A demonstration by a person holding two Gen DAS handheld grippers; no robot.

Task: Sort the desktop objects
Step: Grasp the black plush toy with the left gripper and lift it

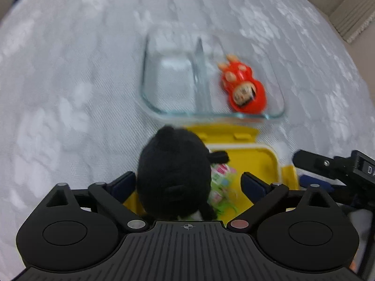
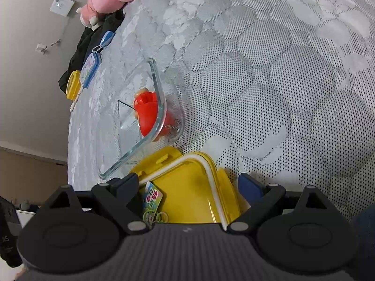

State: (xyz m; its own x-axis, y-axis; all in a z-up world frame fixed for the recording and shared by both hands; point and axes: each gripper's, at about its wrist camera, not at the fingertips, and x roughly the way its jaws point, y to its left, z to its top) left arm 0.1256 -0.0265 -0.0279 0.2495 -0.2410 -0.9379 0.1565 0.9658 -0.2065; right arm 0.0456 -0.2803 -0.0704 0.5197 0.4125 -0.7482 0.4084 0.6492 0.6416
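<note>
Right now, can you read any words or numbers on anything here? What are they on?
"DA": white letters on the black part at the right edge of the left view, cut off by the frame.
Colourful tag in the yellow box: printed characters, too small to read.
White wall panel: a little mark, too small to read.
Blue case: pictures only, blurred.
Nothing else readable.

black plush (image 1: 172, 175) (upright) – over yellow box (image 1: 264, 164)
</note>
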